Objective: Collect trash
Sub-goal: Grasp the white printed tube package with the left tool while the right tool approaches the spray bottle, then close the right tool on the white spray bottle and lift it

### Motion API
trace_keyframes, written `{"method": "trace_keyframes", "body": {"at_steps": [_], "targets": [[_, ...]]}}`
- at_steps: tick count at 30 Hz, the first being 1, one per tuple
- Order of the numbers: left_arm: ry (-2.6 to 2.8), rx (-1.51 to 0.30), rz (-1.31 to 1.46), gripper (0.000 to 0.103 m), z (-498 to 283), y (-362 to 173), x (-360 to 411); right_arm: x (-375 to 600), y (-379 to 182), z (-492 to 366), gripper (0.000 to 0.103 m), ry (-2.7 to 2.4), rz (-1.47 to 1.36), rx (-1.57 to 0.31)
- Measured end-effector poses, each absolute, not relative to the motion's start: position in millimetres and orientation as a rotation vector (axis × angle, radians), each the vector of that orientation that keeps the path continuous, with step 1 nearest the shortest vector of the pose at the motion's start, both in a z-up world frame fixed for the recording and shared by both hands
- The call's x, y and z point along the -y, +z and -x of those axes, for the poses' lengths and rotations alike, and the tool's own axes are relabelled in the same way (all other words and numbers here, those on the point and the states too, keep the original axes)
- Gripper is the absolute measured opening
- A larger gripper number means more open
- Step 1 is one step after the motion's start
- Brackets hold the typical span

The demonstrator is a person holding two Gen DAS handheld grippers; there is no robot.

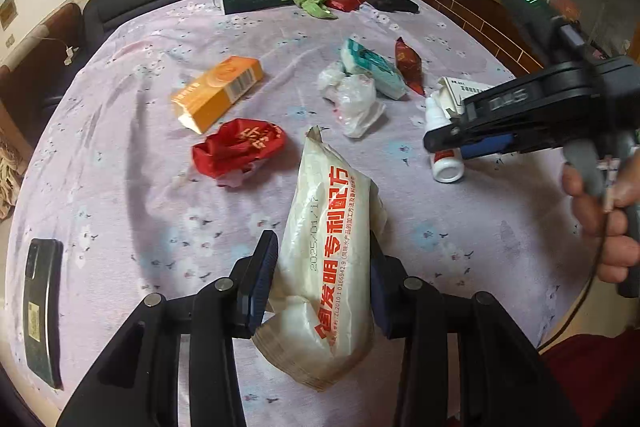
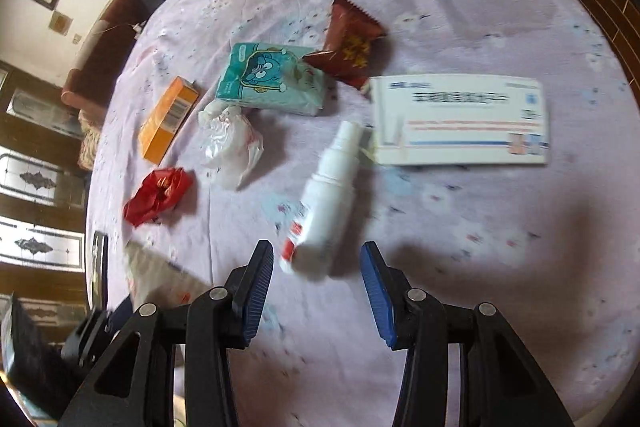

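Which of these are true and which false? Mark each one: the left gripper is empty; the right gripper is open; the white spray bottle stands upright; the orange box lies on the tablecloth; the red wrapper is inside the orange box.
1. The left gripper is empty. False: it is shut on the white packet with red print.
2. The right gripper is open. True: its jaws stand apart, with nothing between them.
3. The white spray bottle stands upright. False: it lies on its side on the tablecloth, just ahead of the right gripper.
4. The orange box lies on the tablecloth. True.
5. The red wrapper is inside the orange box. False: it lies crumpled on the cloth beside the box.
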State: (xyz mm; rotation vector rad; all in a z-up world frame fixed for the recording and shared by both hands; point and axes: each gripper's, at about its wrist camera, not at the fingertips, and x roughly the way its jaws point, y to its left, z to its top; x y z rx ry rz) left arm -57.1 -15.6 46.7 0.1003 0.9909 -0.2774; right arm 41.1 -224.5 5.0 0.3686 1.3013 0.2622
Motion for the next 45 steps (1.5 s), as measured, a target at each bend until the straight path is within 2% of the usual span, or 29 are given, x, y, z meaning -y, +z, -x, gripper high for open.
{"method": "trace_keyframes", "body": {"at_steps": [4, 5, 6, 10, 17, 30, 37, 41, 45], "targets": [[-0.287, -0.984, -0.107, 0.041, 56.8, 48.5, 14.4, 214.7, -5.9, -51.0, 0.047, 0.210, -0.345, -1.322], [-0.292, -0.983, -0.109, 0.041, 56.6, 48.5, 14.9, 211.9, -4.2, -51.2, 0.045, 0.204, -0.326, -1.309], [-0.294, -0.983, -0.109, 0.041, 56.5, 48.5, 15.6, 210.1, -4.0, -51.1, 0.038, 0.206, -0.314, -1.310], [-0.301, -0.972, -0.115, 0.041, 55.2, 49.2, 22.7, 212.4, 0.5, -39.2, 0.036, 0.208, -0.282, -1.285], [-0.326, -0.979, -0.119, 0.040, 50.2, 48.1, 47.5, 227.9, 21.3, 6.2, 0.034, 0.242, -0.172, -1.175], [-0.340, -0.987, -0.116, 0.040, 50.9, 48.0, 84.1, 264.7, 7.3, 34.3, 0.034, 0.245, -0.105, -1.263], [-0.313, -0.986, -0.118, 0.040, 52.1, 49.4, 89.0, 277.2, -10.3, 26.0, 0.033, 0.258, -0.229, -1.330], [-0.305, -0.962, -0.123, 0.040, 52.7, 57.7, 94.6, 284.1, -1.0, 36.0, 0.032, 0.255, -0.228, -1.272], [-0.296, -0.915, -0.131, 0.040, 51.1, 72.1, 103.6, 290.1, 28.2, 51.3, 0.032, 0.225, -0.159, -1.126]]}}
